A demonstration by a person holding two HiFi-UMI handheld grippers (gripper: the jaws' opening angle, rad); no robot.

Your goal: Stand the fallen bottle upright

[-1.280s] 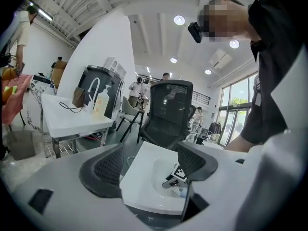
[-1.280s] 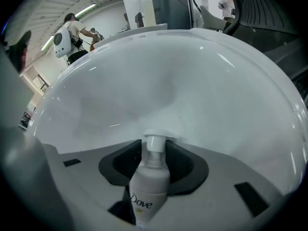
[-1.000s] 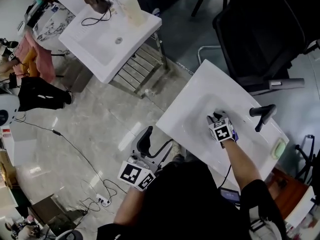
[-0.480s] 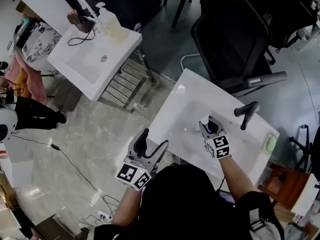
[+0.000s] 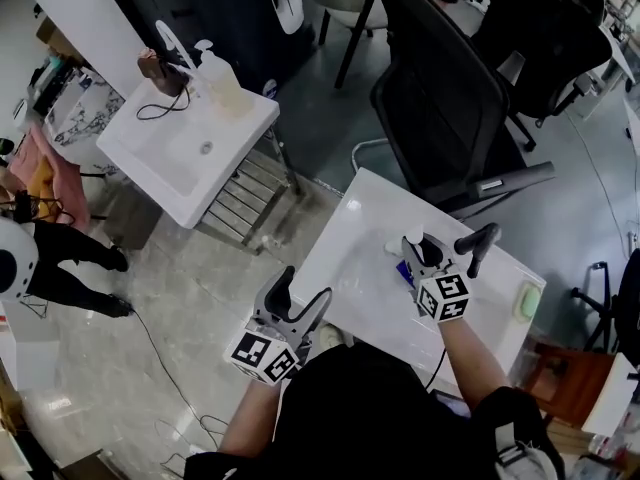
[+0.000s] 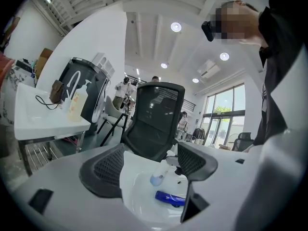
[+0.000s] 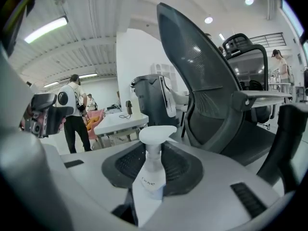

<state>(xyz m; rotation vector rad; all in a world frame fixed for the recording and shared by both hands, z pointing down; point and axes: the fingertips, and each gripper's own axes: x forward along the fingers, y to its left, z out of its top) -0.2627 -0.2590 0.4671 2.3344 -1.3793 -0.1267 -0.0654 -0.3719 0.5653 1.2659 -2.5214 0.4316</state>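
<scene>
Clamping right gripper [image 5: 422, 251] on bottle [image 7: 152, 177], pads pressing its shoulder just under the white pump head, with jaws just now closing a bit tighter around it. Holding bottle roughly upright, pump end up, over the basin of white sink [image 5: 345, 228], near black faucet [image 5: 478, 246] and above blue tube [image 6: 171, 198] lying flat in the basin. Hovering left gripper [image 5: 303, 290] at the sink's near edge, well apart from bottle, with jaws spread wide and nothing between them, facing the sink and black chair [image 6: 156, 114] behind it.
</scene>
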